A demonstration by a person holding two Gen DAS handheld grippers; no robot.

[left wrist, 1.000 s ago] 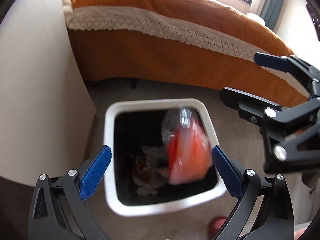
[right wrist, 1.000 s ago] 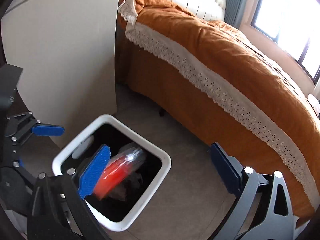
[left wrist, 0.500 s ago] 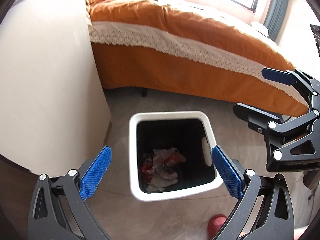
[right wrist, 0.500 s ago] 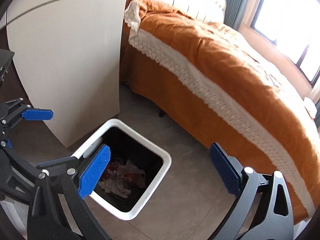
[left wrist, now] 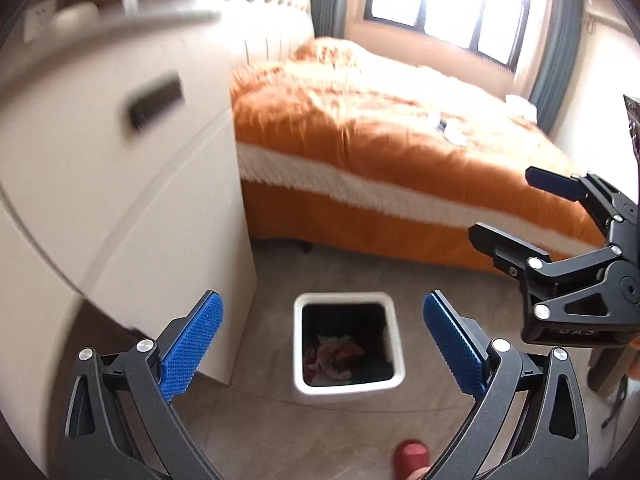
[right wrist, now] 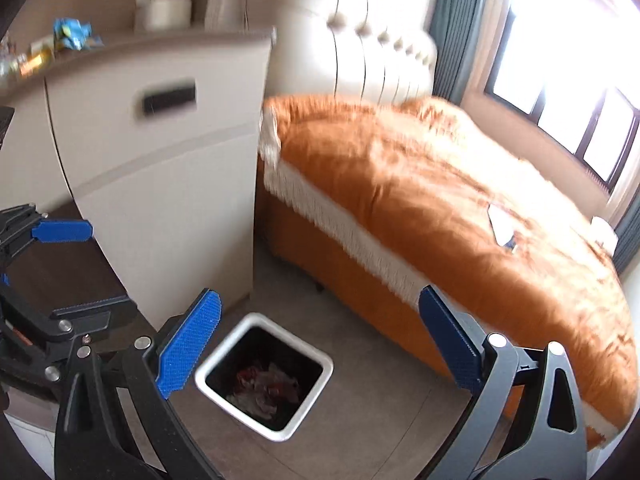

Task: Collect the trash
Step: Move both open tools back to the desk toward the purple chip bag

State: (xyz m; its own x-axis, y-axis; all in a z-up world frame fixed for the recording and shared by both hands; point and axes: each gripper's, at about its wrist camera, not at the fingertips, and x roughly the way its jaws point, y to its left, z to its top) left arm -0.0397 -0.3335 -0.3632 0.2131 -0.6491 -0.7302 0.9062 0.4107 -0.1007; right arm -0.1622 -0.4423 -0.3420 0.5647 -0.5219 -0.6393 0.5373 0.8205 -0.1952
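My left gripper (left wrist: 322, 344): jaws wide open, empty.
My right gripper (right wrist: 320, 340): jaws wide open, empty.
Trash bin (left wrist: 346, 390): on floor below, crumpled trash (left wrist: 336, 356) inside.
Bed (left wrist: 392, 152): far side.

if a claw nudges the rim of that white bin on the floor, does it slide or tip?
Probably slides: the white bin looks like thin plastic on smooth floor tile. Likely light, since only a low layer of crumpled trash sits at its bottom. It stands taller than wide, so a high push could tip it.
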